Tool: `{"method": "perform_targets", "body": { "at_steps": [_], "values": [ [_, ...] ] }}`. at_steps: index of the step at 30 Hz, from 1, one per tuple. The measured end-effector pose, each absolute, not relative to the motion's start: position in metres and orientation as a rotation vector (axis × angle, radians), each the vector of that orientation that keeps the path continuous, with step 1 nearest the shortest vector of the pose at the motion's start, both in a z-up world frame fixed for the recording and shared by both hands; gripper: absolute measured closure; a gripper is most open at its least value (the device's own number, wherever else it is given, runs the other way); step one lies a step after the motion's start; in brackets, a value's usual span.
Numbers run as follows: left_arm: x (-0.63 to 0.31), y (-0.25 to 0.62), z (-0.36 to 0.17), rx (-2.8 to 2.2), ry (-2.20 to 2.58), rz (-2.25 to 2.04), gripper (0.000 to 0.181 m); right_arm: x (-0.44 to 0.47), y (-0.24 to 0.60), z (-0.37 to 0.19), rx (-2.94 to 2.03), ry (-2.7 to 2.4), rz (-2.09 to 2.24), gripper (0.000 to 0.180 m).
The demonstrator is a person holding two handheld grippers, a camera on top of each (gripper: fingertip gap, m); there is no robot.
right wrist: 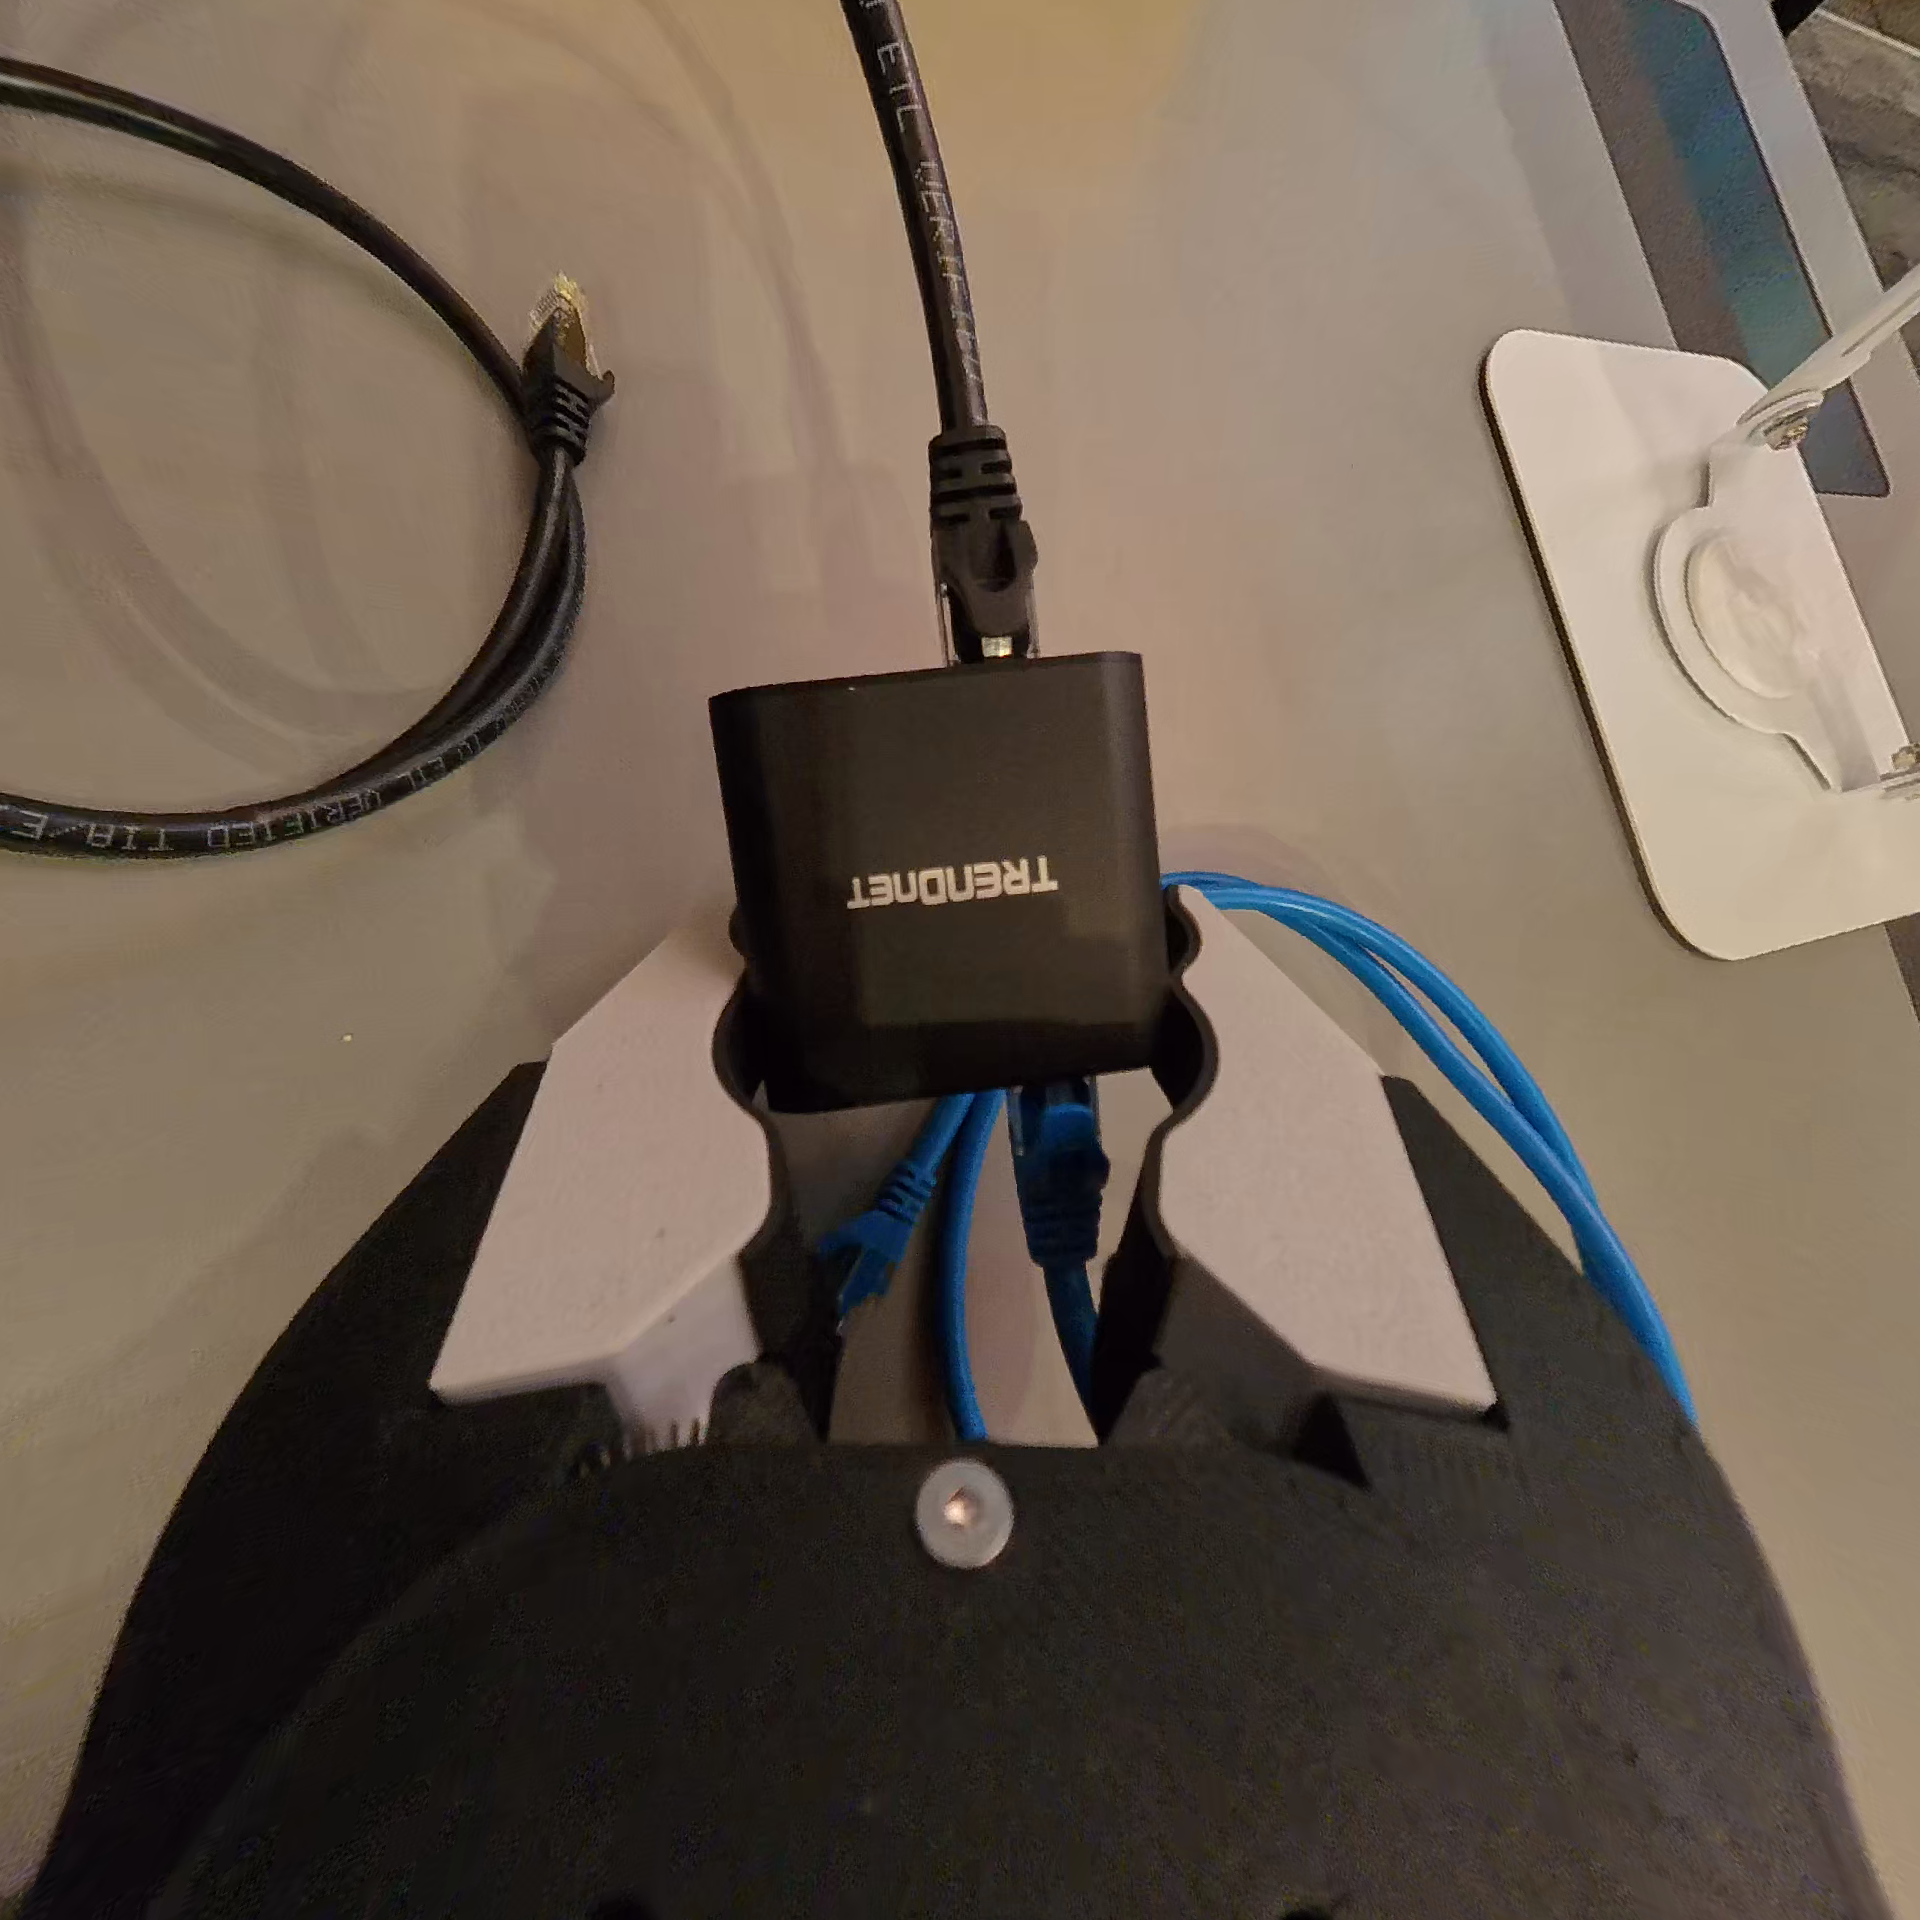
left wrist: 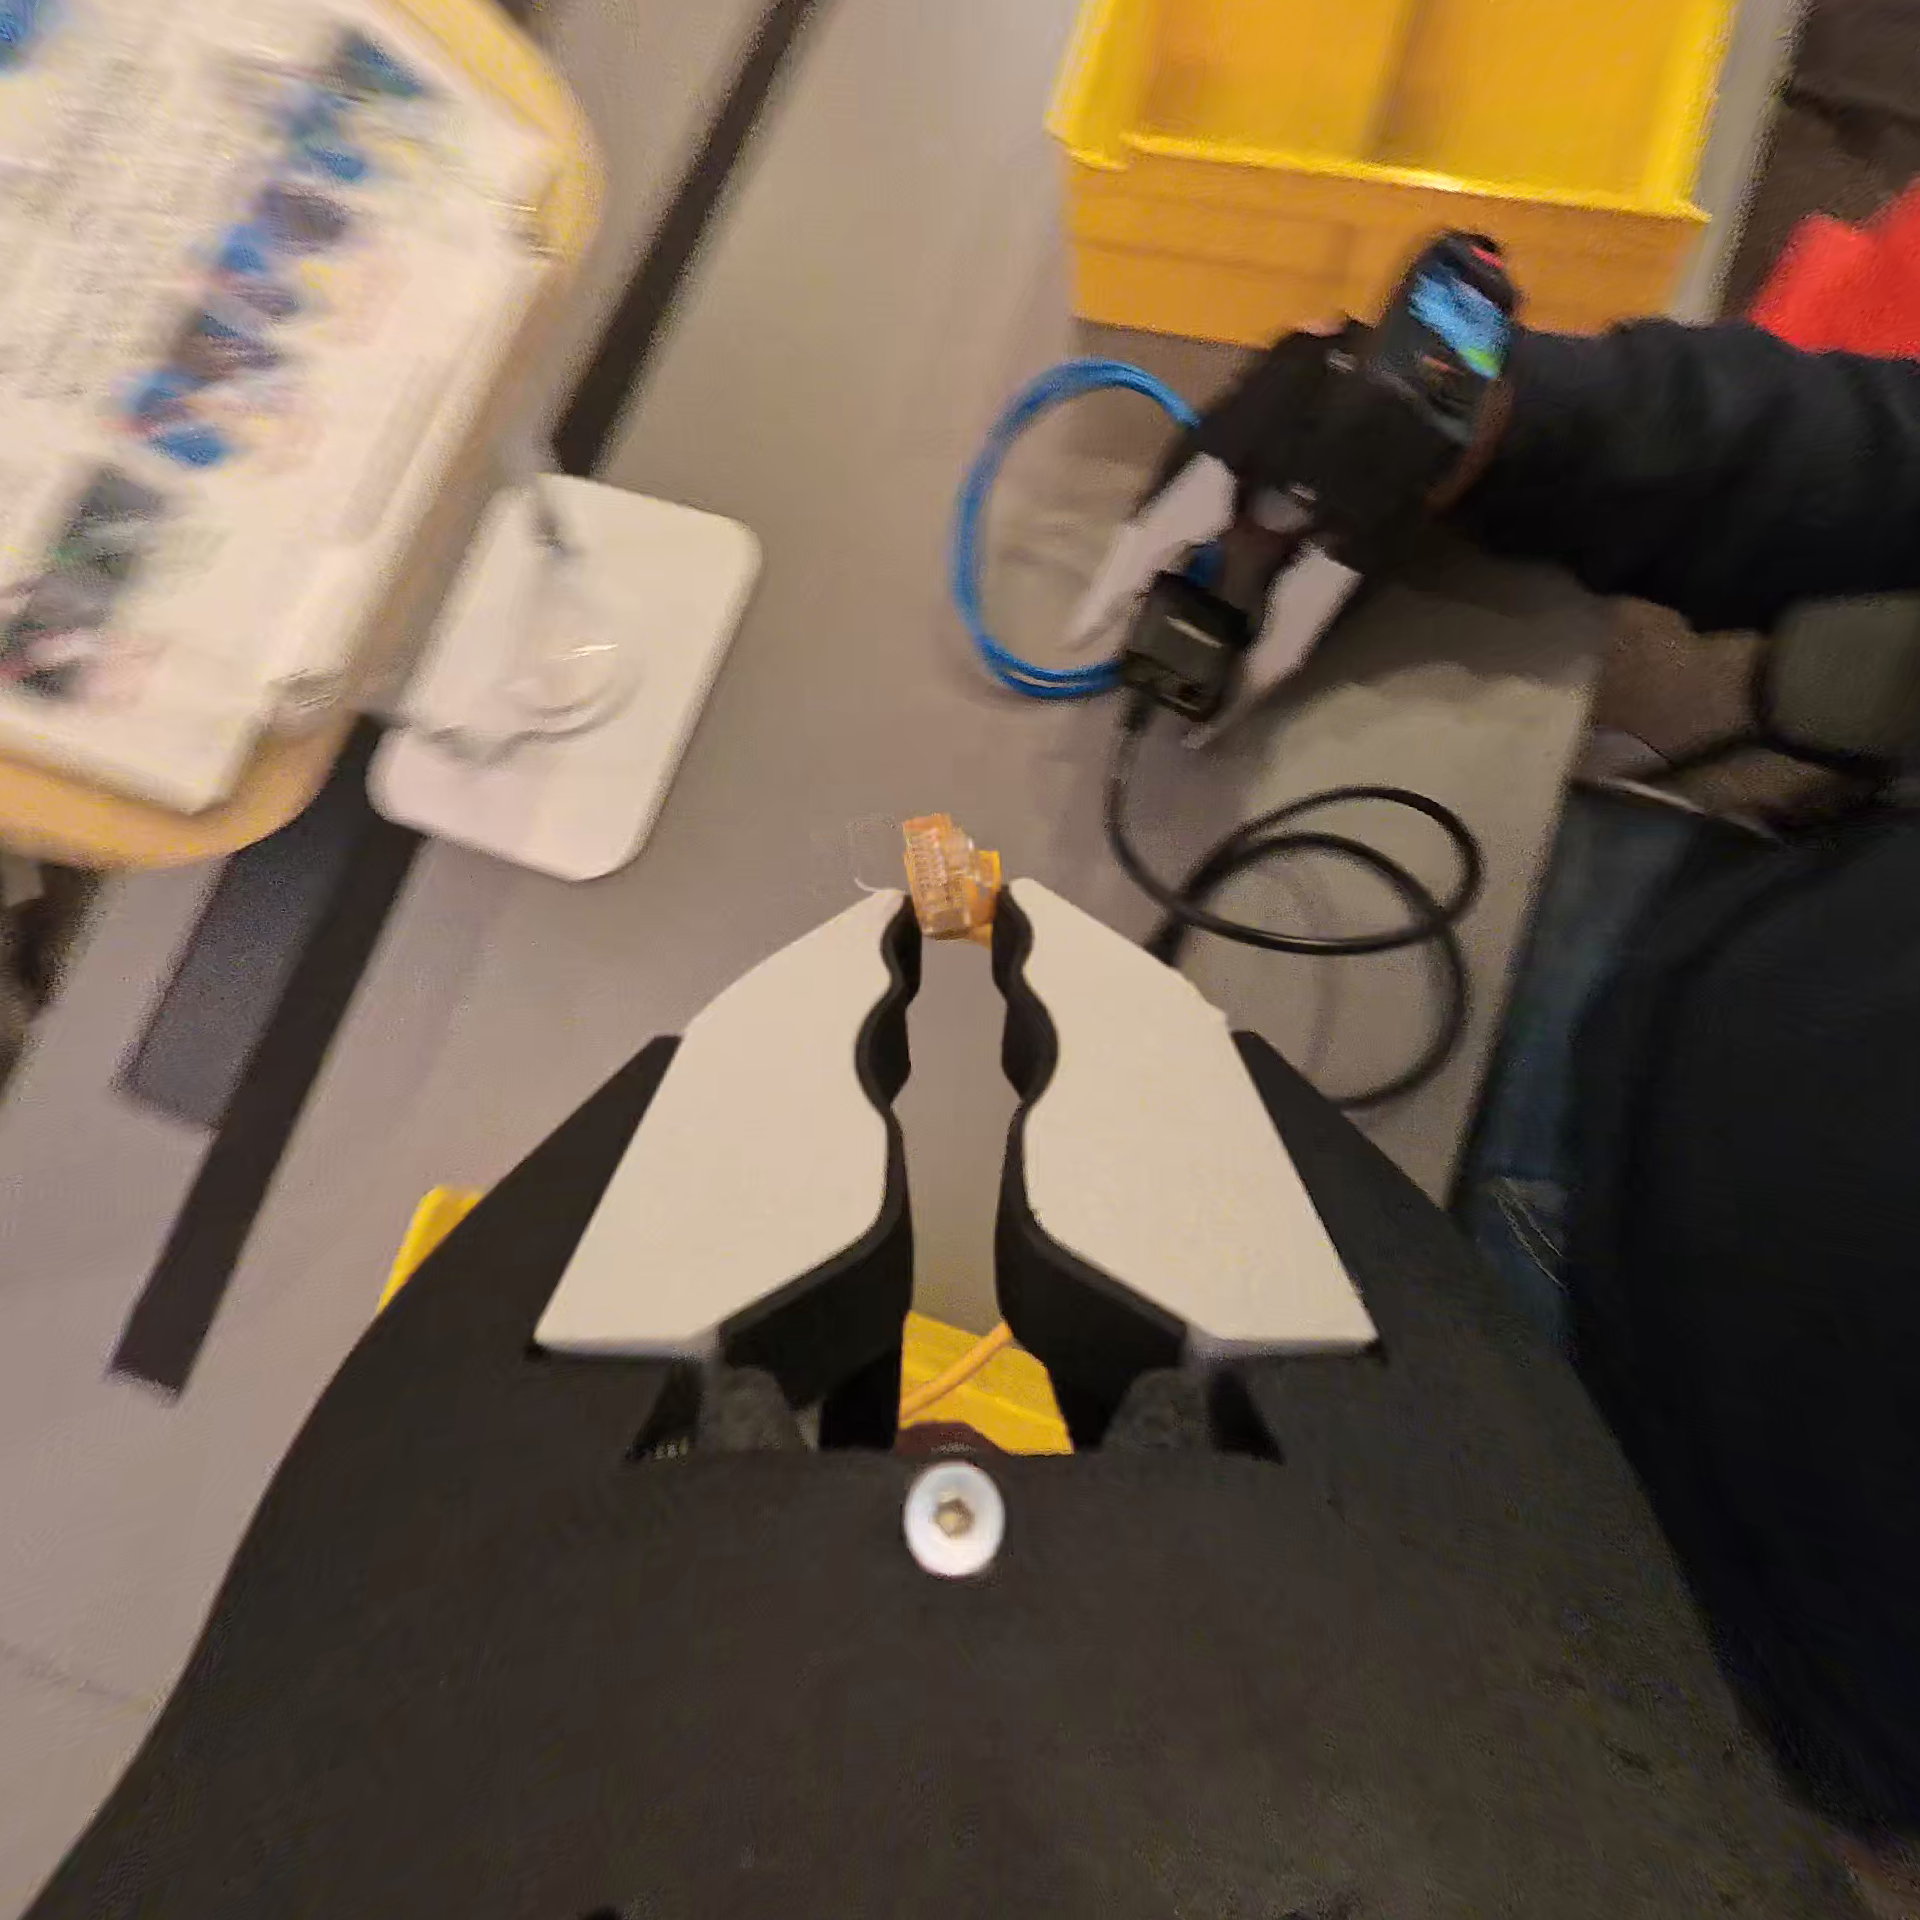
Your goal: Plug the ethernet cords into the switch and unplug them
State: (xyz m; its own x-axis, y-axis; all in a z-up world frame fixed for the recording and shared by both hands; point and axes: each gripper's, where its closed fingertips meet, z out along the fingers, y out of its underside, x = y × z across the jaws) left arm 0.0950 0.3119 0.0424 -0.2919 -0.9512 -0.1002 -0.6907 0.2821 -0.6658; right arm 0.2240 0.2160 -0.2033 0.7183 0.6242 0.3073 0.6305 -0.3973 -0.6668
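Currently my left gripper (left wrist: 951, 899) is clamped at its tips on the orange plug (left wrist: 940, 873) of an ethernet cord, contacts pointing away from me, its cord trailing back between the fingers; the view is blurred with motion. My right gripper (right wrist: 961, 997) is closed around the black switch (right wrist: 940, 873) on the grey table (right wrist: 312, 1039), pinning it by its sides. From the left view the switch sits toward two o'clock, well apart from the plug. A black cord (right wrist: 935, 260) is plugged into the switch's far face at twelve o'clock; a blue cord (right wrist: 1055, 1184) enters the near face, with a loose blue plug (right wrist: 868, 1236) beside it at seven o'clock. To seat the orange plug well, I judge I should square it to a free port — latch side matched — and push straight while the right gripper braces the switch.
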Motion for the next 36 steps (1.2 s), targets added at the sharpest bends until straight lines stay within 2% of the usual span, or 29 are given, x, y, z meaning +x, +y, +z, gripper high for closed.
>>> {"method": "perform_targets", "body": {
  "at_steps": [6, 11, 12, 13, 14, 18, 23, 30, 31, 33, 36],
  "values": [
    [0.114, 0.263, -0.052, -1.466, 2.689, -0.742, 0.168, 0.227, 0.209, -0.208, -2.130, -0.971, 0.011, 0.107],
    [0.100, 0.253, -0.124, -1.464, 3.004, -0.742, 0.167, 0.229, 0.204, -0.210, -2.145, -0.976, 0.032, 0.106],
    [0.097, 0.251, -0.134, -1.489, 3.043, -0.753, 0.165, 0.229, 0.204, -0.211, -2.150, -0.979, 0.033, 0.106],
    [0.095, 0.254, -0.144, -1.523, 3.052, -0.702, 0.155, 0.229, 0.203, -0.212, -2.154, -0.983, 0.033, 0.106],
    [0.097, 0.261, -0.152, -1.582, 3.013, -0.635, 0.139, 0.229, 0.203, -0.213, -2.158, -0.985, 0.034, 0.106],
    [0.105, 0.281, -0.142, -1.670, 2.739, -0.627, 0.129, 0.229, 0.202, -0.212, -2.157, -0.986, 0.035, 0.106],
    [0.088, 0.327, -0.120, -1.935, 2.191, -0.456, 0.140, 0.229, 0.203, -0.211, -2.154, -0.981, 0.032, 0.106],
    [0.045, 0.345, -0.191, -2.132, 1.804, -0.022, 0.145, 0.226, 0.203, -0.213, -2.155, -0.994, 0.031, 0.106],
    [0.043, 0.351, -0.194, -2.115, 1.767, 0.063, 0.141, 0.226, 0.203, -0.213, -2.156, -0.995, 0.028, 0.106],
    [0.051, 0.351, -0.194, -2.100, 1.675, 0.078, 0.154, 0.227, 0.203, -0.213, -2.155, -0.993, 0.026, 0.106],
    [0.051, 0.360, -0.204, -2.038, 1.642, 0.209, 0.153, 0.228, 0.203, -0.209, -2.145, -0.984, 0.021, 0.106]
  ]
}}
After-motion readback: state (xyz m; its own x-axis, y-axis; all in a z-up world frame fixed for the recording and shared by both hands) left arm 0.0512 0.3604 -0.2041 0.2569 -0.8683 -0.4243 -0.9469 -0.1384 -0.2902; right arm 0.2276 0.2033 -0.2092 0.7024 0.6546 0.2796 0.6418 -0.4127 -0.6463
